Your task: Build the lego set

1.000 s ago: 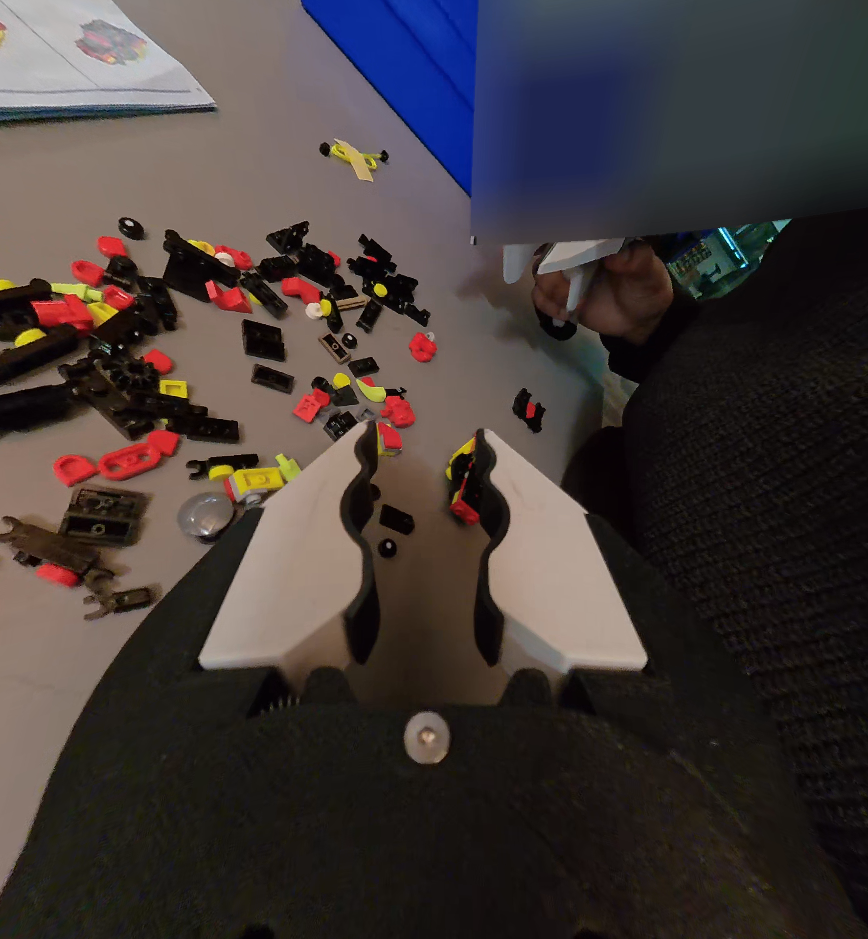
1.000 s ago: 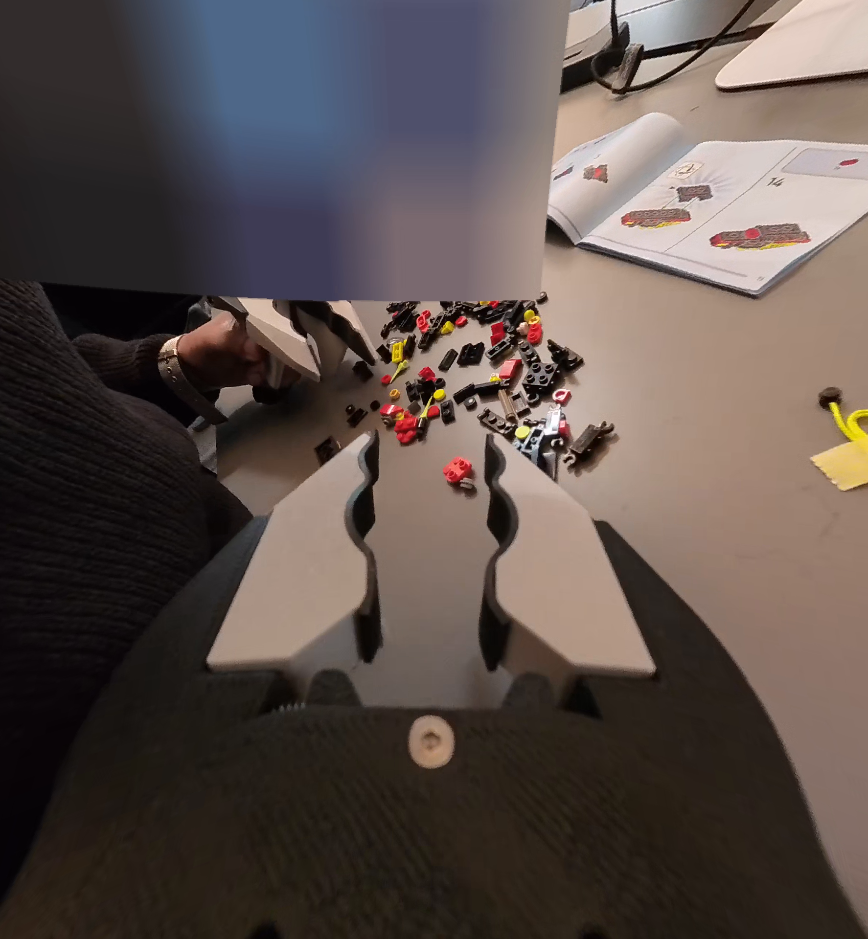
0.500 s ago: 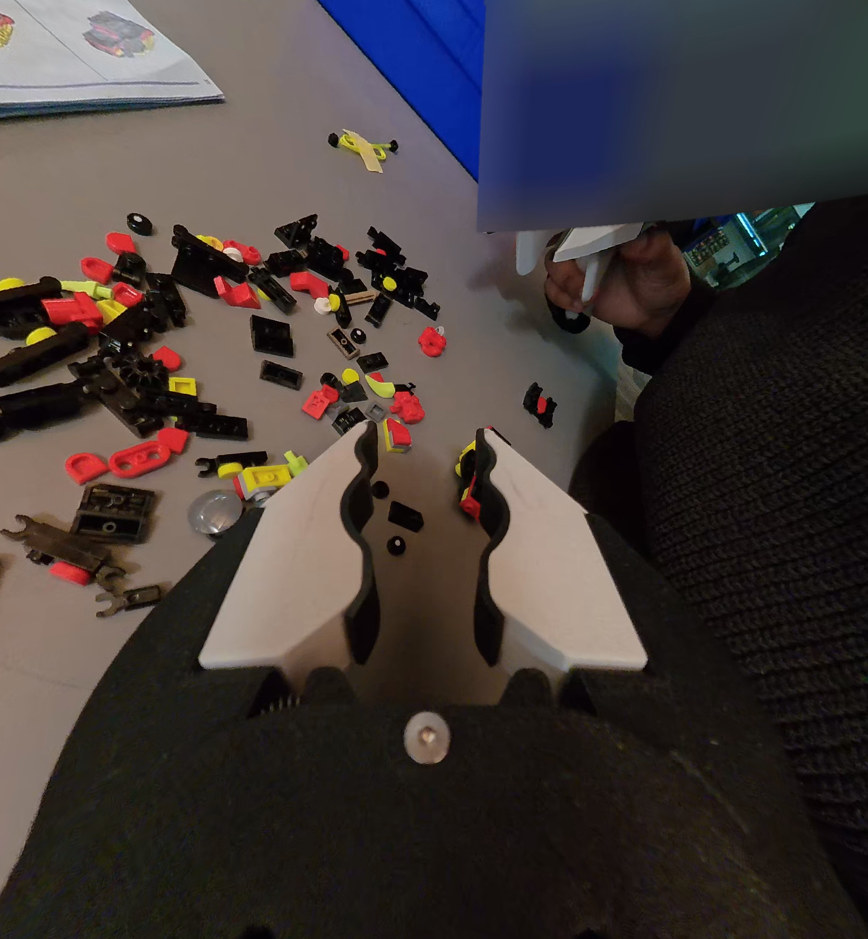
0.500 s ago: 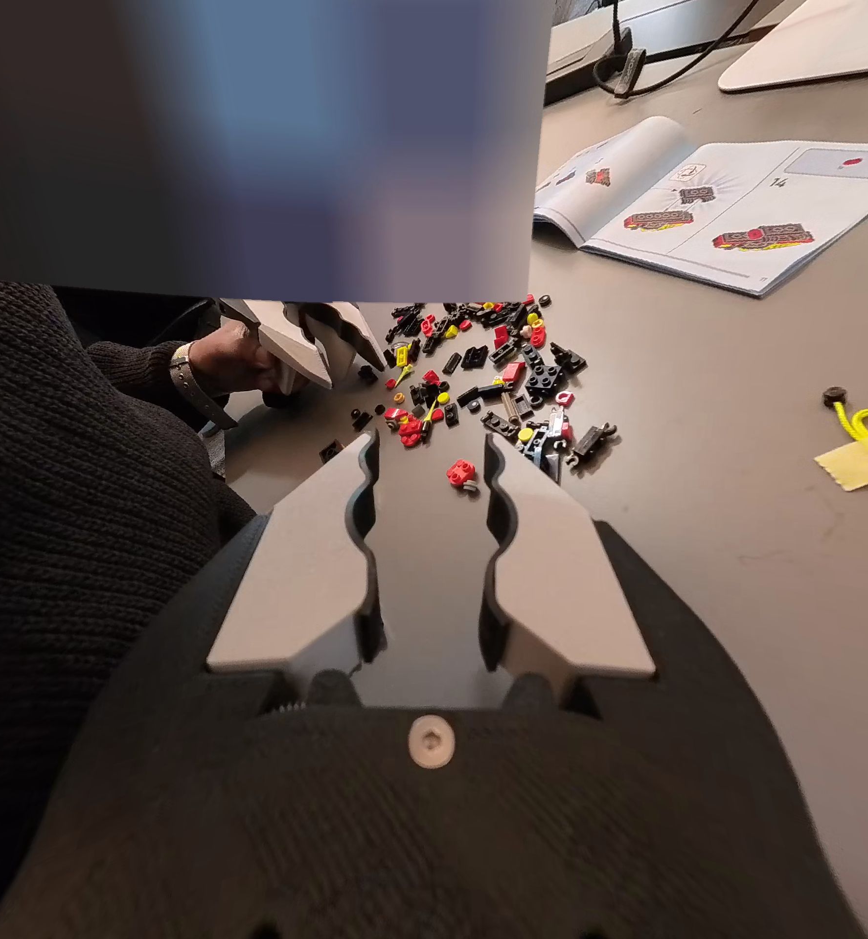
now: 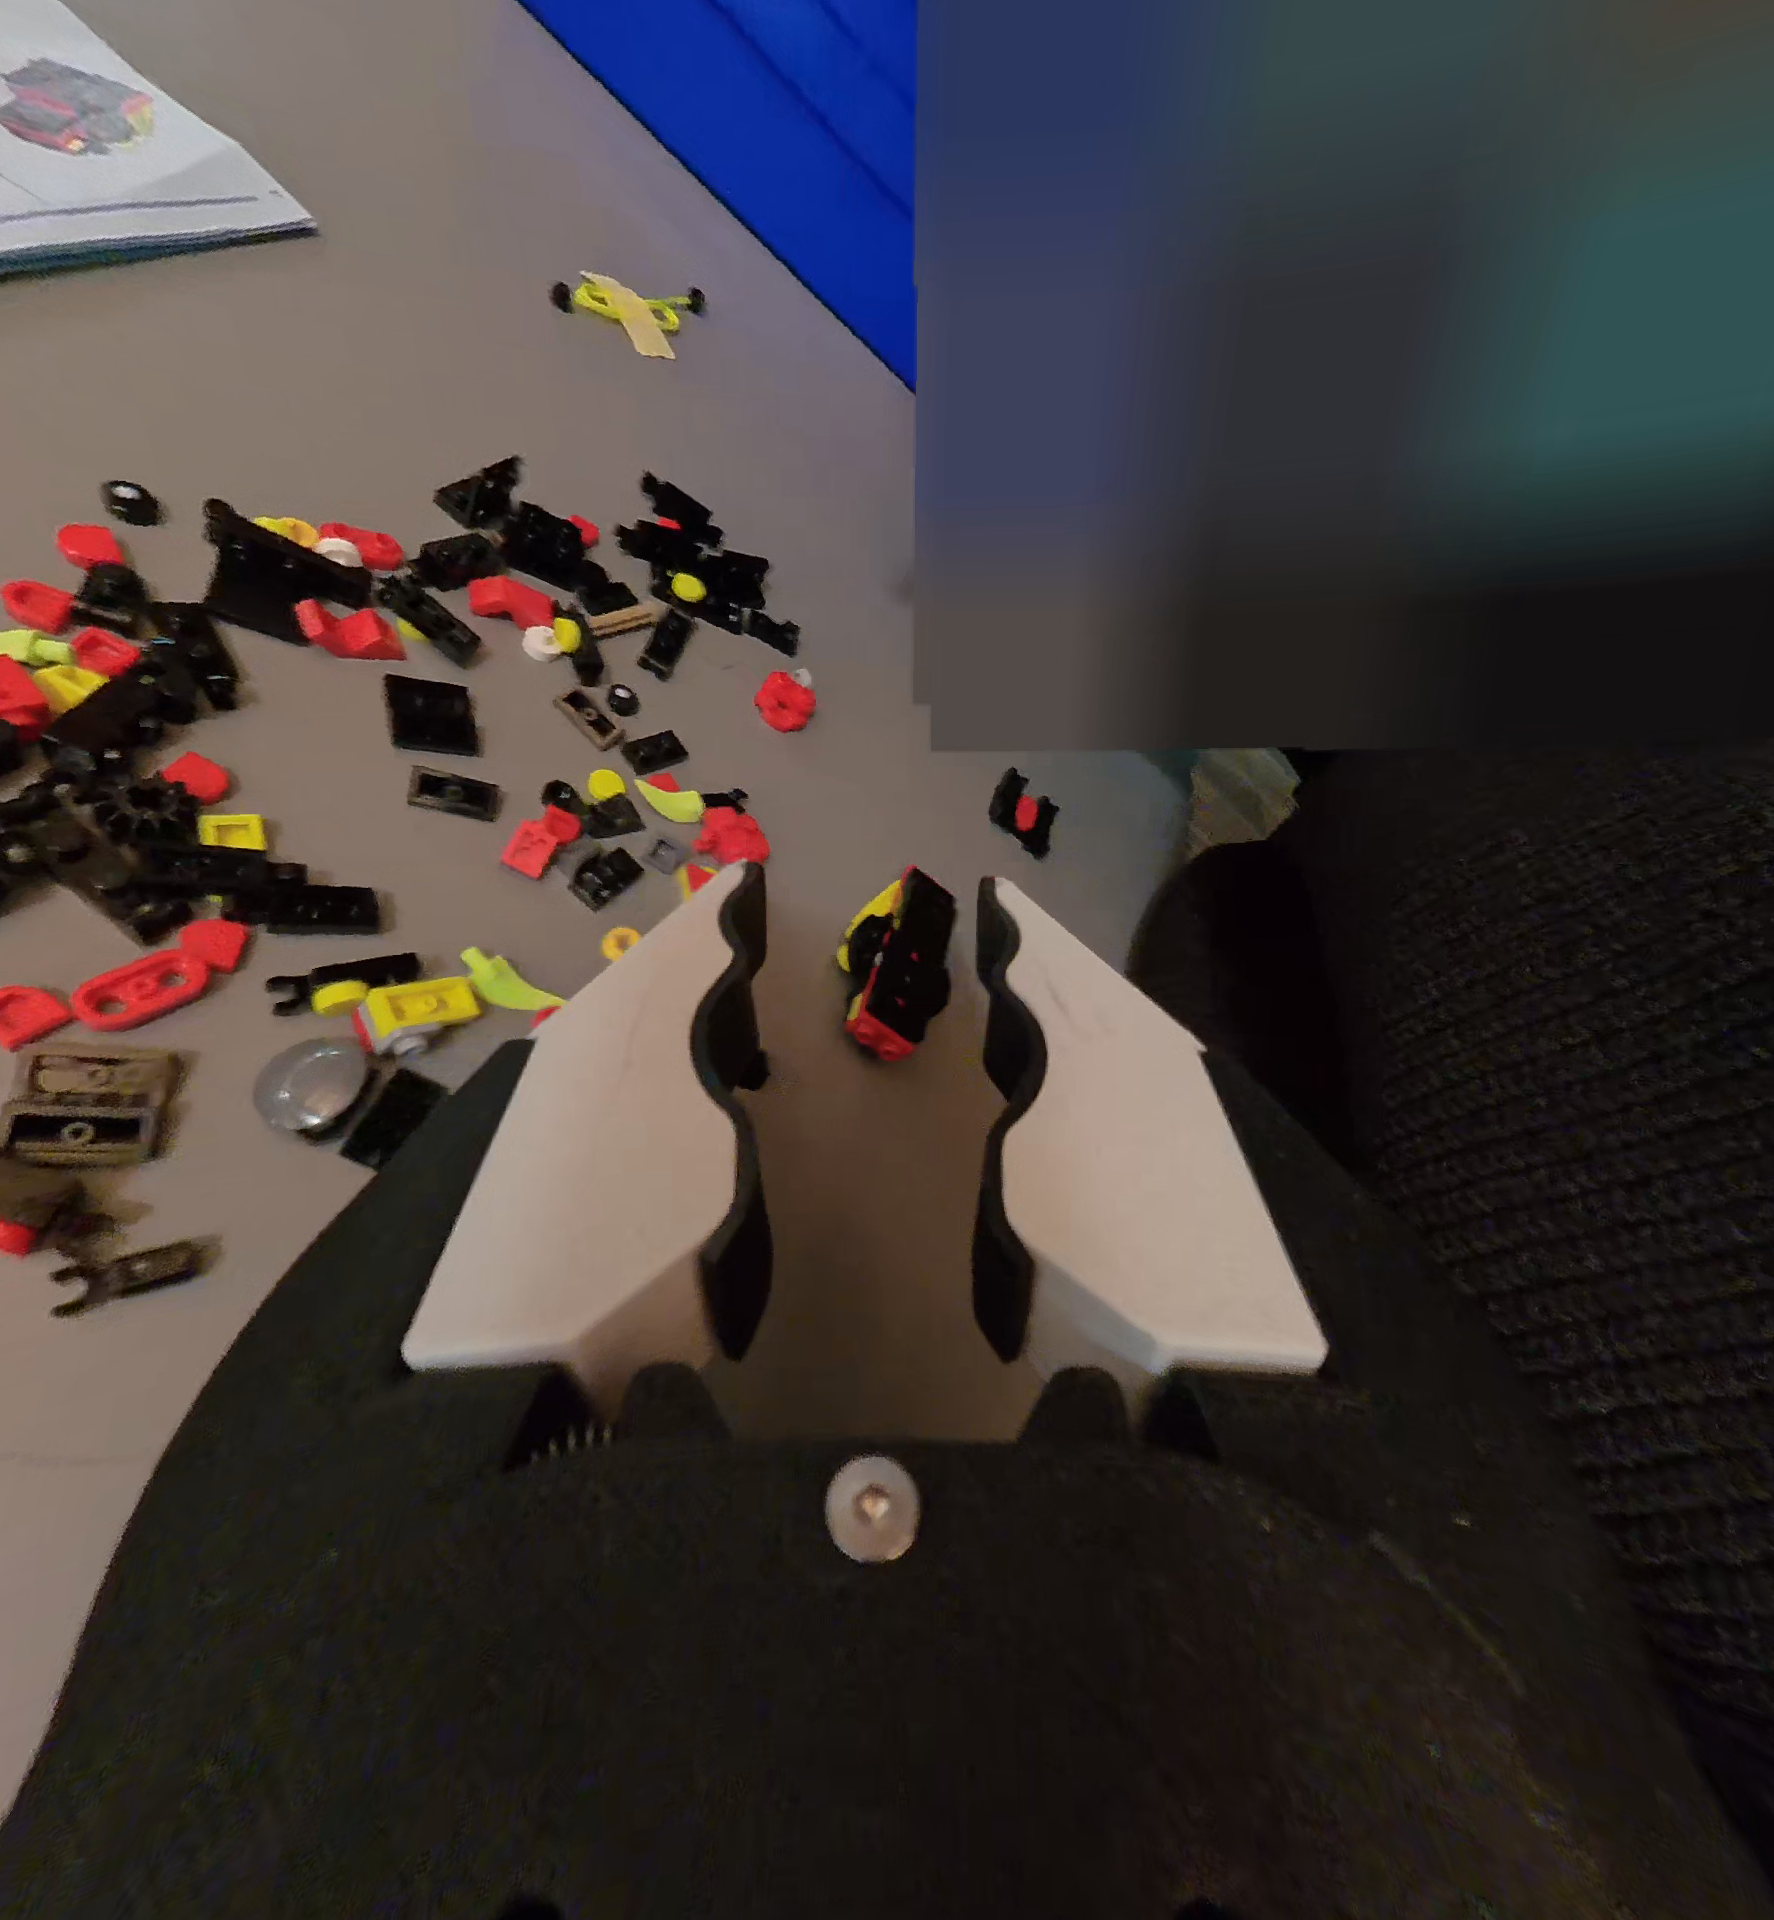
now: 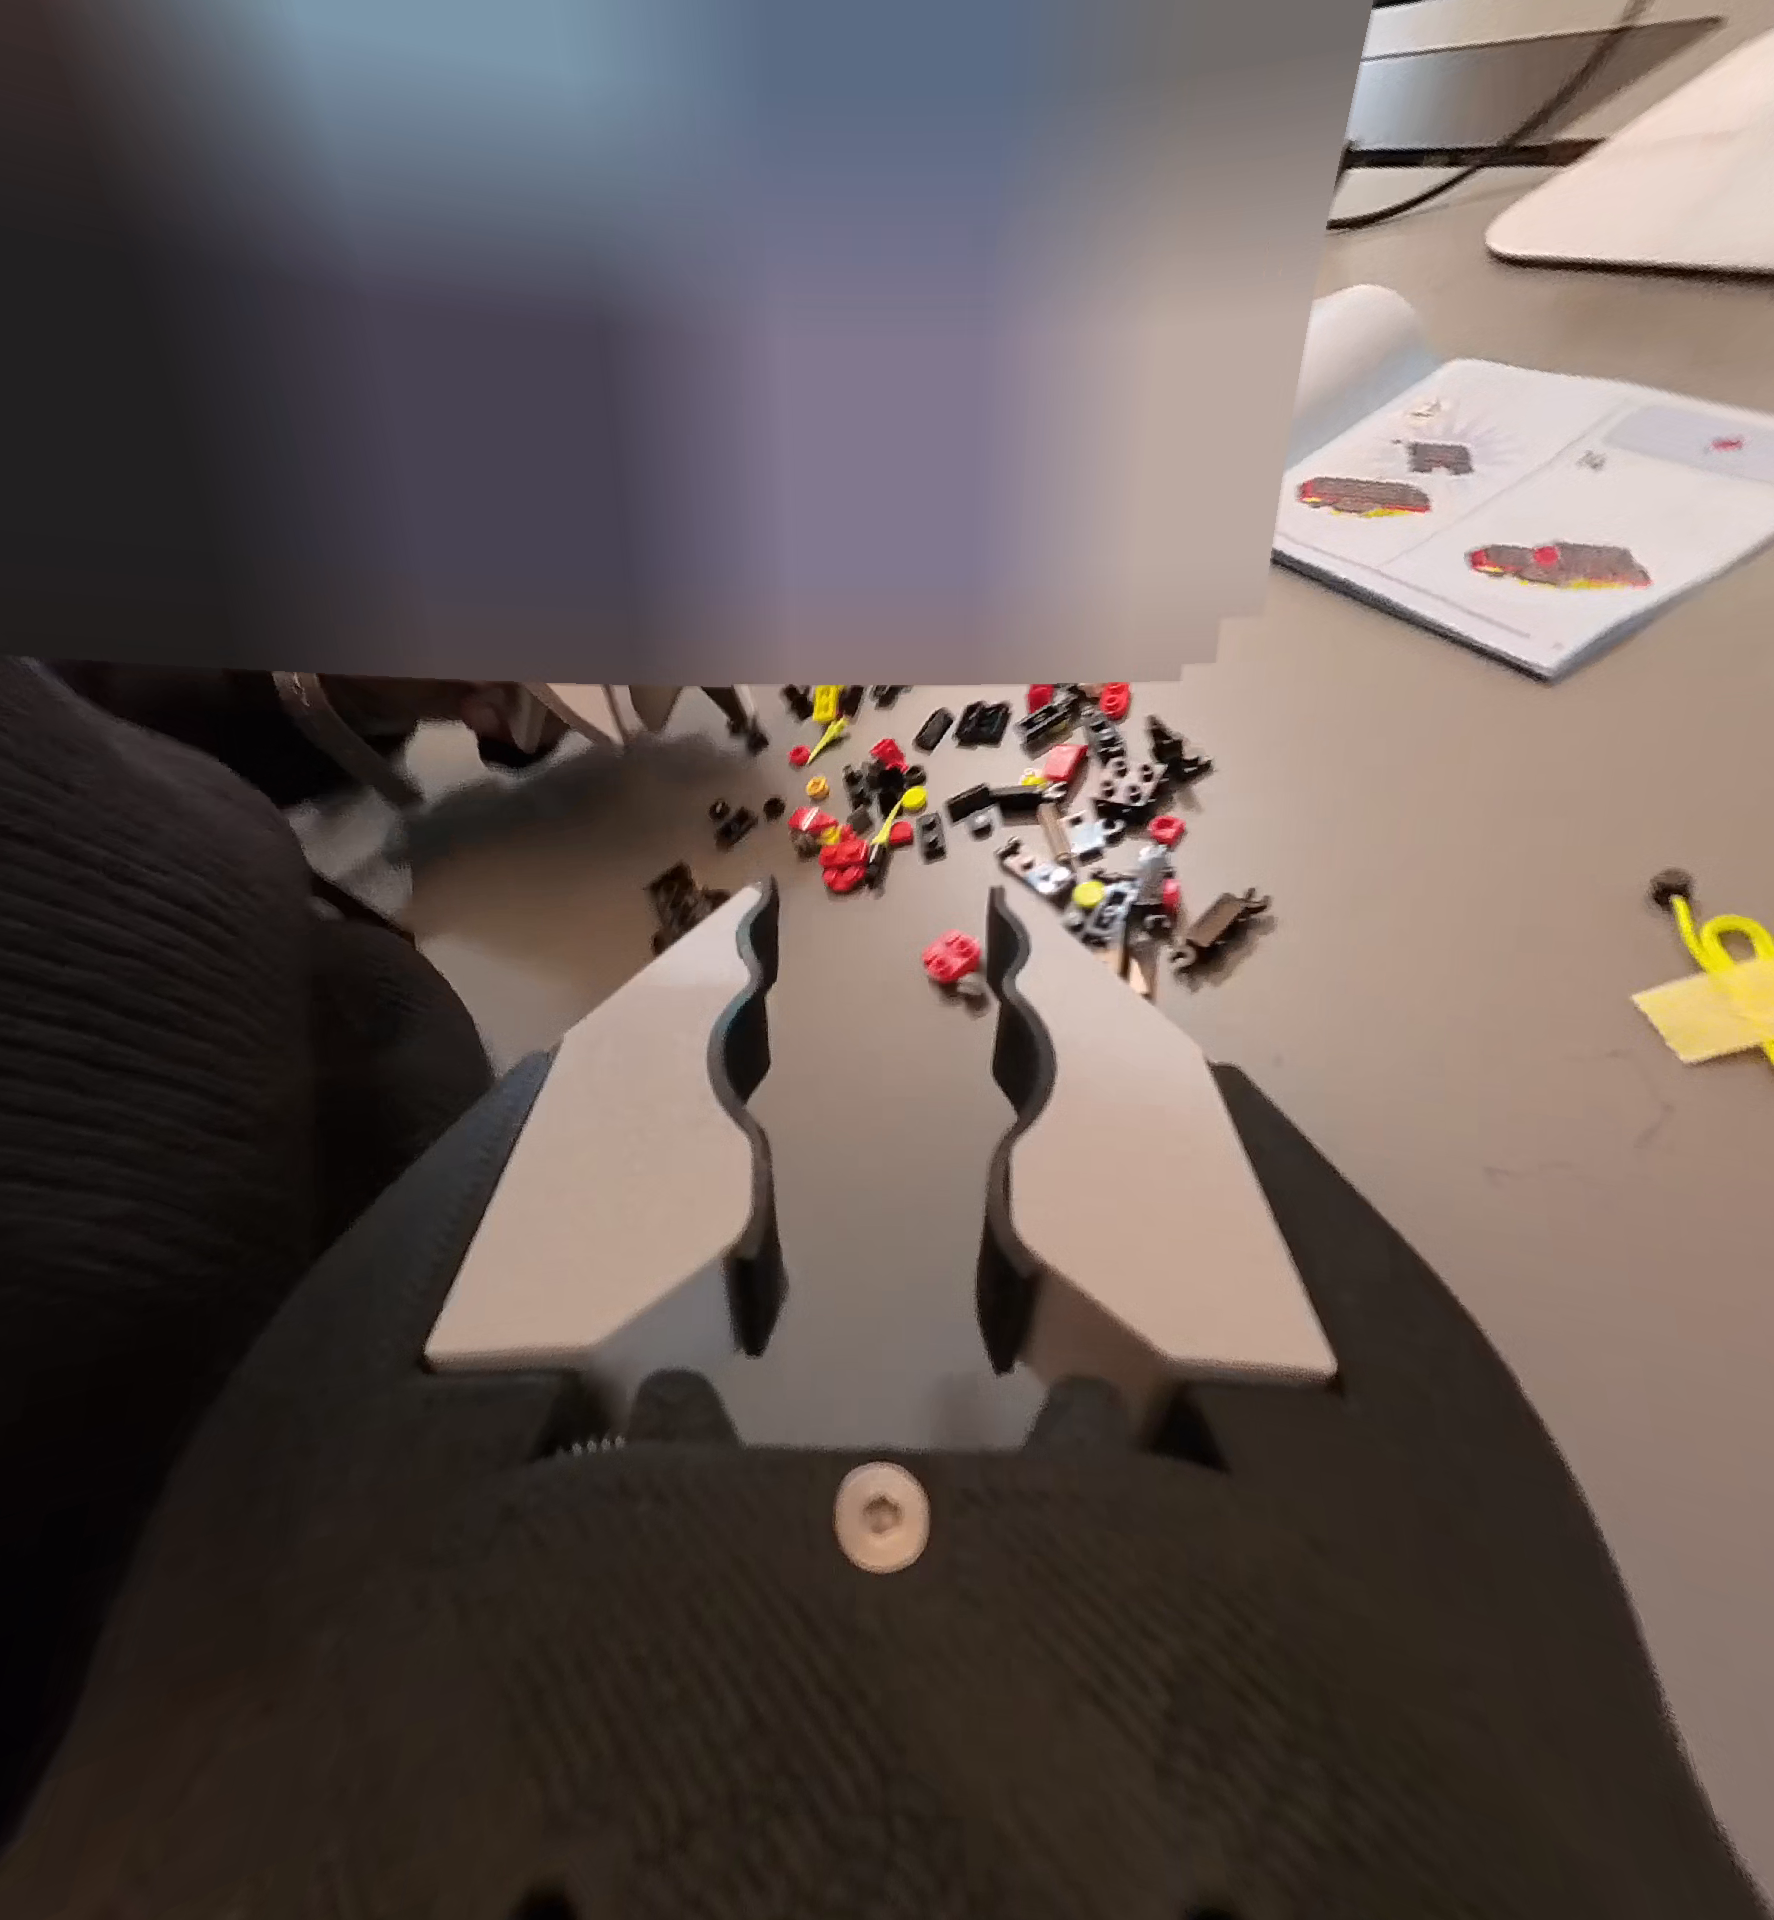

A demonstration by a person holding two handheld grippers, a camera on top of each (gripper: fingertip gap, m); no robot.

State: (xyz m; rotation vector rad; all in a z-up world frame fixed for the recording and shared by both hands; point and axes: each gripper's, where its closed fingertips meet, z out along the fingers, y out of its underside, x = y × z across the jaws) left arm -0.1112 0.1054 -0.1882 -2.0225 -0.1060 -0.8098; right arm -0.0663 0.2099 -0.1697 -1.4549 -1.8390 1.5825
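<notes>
No legible writing is made out. The left gripper (image 5: 870, 914) is held open around a black, red and yellow brick assembly (image 5: 898, 977), untouched; the right gripper (image 6: 881, 920) is open above bare grey table (image 6: 1434, 1195) beside a red brick (image 6: 950, 956).

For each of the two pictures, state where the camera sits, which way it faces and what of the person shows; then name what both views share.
Left wrist view: on the left gripper, looking forward and down along its open fingers at a small black, red and yellow assembly on the grey table; a dark knitted sleeve at right.
Right wrist view: on the right gripper, facing the scattered bricks; dark sleeve at left.
Shared: the brick pile, the open instruction booklet and the taped yellow cord.
</notes>
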